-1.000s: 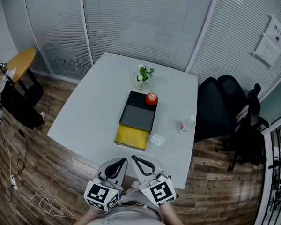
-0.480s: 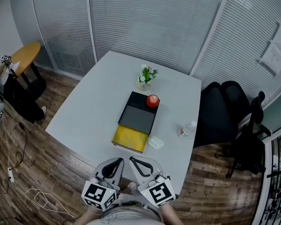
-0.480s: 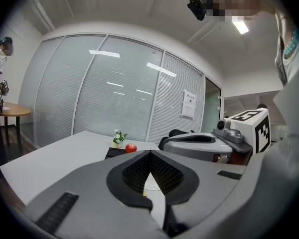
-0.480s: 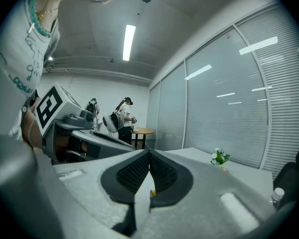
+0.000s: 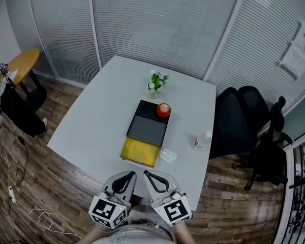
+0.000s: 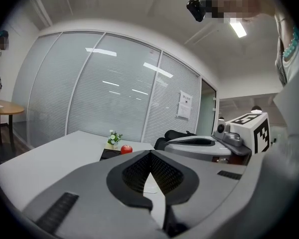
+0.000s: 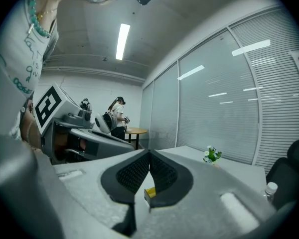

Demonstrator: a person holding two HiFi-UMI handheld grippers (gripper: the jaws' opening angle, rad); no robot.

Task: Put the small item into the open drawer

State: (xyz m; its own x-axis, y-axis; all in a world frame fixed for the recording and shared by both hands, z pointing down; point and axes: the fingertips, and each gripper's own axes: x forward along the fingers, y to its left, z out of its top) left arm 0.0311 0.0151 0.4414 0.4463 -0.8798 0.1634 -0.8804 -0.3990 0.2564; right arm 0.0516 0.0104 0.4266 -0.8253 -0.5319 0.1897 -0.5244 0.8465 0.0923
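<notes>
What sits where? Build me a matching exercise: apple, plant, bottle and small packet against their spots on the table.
1 apple
2 plant
3 bottle
4 small packet

A beside the open yellow drawer
B on top of the black box
C just beyond the box's far end
D near the right edge of the table

Pairs: 1-B, 2-C, 3-D, 4-A

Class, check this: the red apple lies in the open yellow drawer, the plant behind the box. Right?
No. The head view shows the red apple on top of the black box, not in the yellow drawer. The plant is behind the box.
</notes>
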